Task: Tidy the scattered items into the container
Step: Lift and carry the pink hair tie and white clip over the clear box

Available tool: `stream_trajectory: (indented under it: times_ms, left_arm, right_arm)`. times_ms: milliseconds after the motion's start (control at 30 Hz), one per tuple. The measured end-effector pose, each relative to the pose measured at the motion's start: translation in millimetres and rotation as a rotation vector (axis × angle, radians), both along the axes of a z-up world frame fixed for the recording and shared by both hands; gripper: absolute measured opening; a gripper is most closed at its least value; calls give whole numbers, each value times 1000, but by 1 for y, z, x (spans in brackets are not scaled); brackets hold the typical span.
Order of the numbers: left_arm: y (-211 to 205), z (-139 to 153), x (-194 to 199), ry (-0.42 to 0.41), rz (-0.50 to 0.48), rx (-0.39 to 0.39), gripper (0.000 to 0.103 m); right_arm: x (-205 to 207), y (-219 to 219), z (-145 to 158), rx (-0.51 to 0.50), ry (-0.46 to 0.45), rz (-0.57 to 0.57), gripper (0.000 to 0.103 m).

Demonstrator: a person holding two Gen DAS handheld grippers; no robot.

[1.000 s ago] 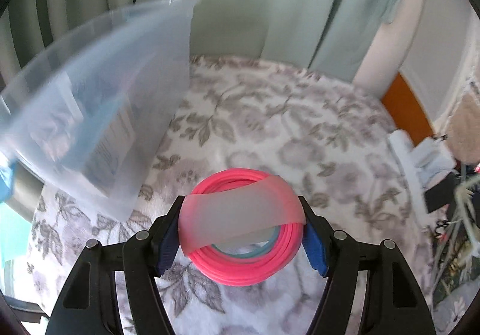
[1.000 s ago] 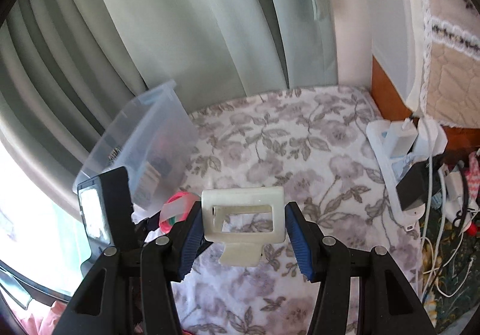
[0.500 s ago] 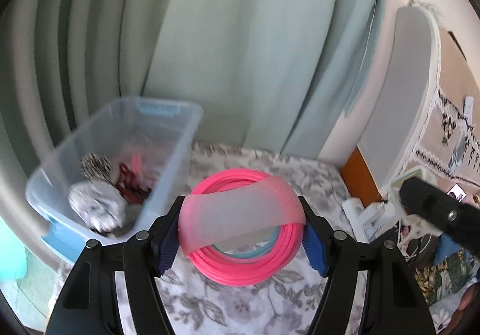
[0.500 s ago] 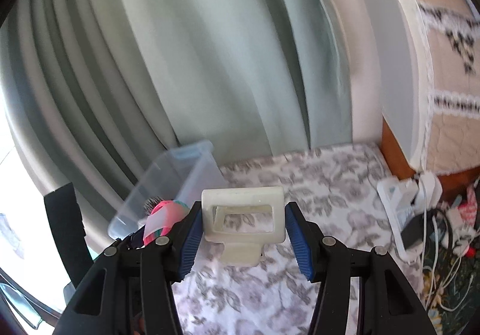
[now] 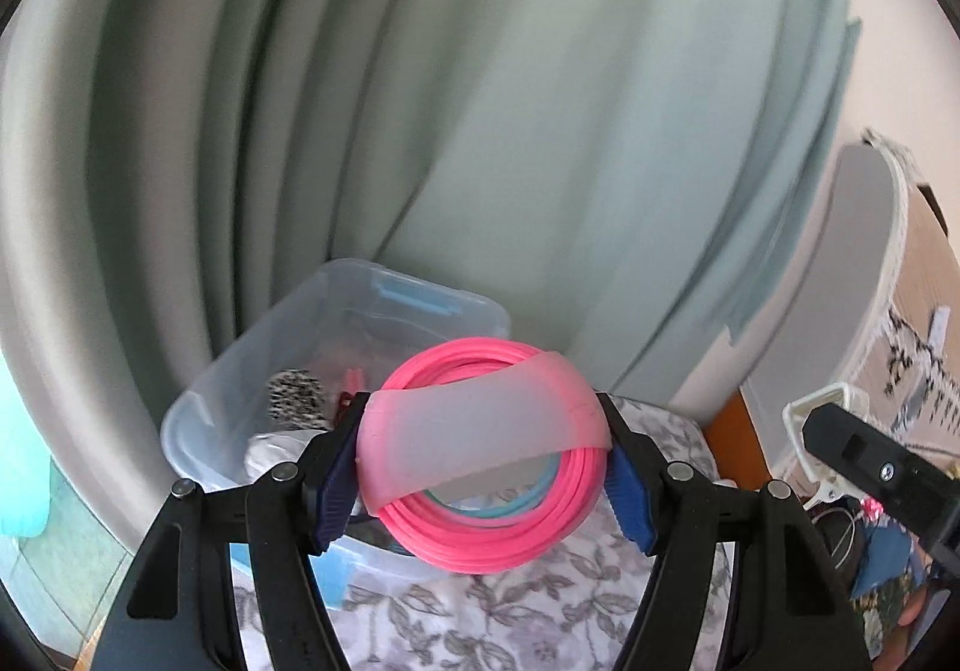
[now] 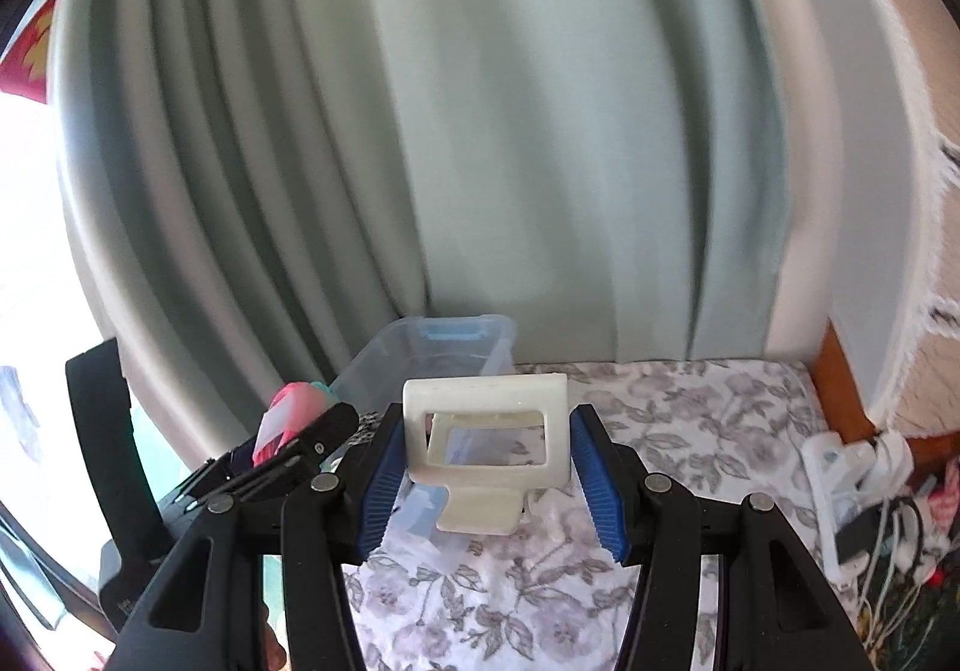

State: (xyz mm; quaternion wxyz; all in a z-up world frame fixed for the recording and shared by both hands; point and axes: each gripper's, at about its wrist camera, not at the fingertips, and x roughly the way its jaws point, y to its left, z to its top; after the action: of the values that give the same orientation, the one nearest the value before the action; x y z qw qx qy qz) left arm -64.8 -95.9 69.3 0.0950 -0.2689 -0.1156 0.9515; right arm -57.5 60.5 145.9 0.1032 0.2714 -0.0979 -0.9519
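Floral grey-and-white bedspread (image 6: 660, 425) underlies both tools. Left gripper (image 5: 483, 476) is clamped on a glossy pink coiled cord banded in translucent film (image 5: 480, 455); right gripper (image 6: 486, 476) grips a cream rectangular plastic frame (image 6: 486, 431). Beyond them sits the clear plastic bin (image 5: 336, 323), against pleated pale-green curtains (image 6: 480, 131).

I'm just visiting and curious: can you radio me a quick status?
Left gripper shut on pink coil. Right gripper shut on cream frame piece. Clear bin ahead, items already inside. Nothing blocking.
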Motion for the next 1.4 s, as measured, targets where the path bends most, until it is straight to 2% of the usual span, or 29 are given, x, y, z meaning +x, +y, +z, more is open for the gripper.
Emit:
stream_trajectory:
  times_ms: [267, 500, 933, 1167, 1400]
  left_arm:
    - [-56, -15, -13, -40, 106, 45, 71]
    - [-82, -30, -25, -80, 129, 98, 71]
    - [-85, -52, -50, -142, 105, 113, 71]
    - [-86, -57, -58, -171, 111, 98, 72]
    - [-87, -59, -66, -200, 102, 98, 72]
  right_arm:
    - [-23, -44, -12, 36, -50, 74, 57]
    - [-43, -74, -30, 69, -95, 129, 57]
    - [-99, -108, -61, 111, -168, 186, 58]
    - [-132, -115, -65, 114, -173, 191, 58]
    - [-144, -126, -62, 143, -183, 206, 58]
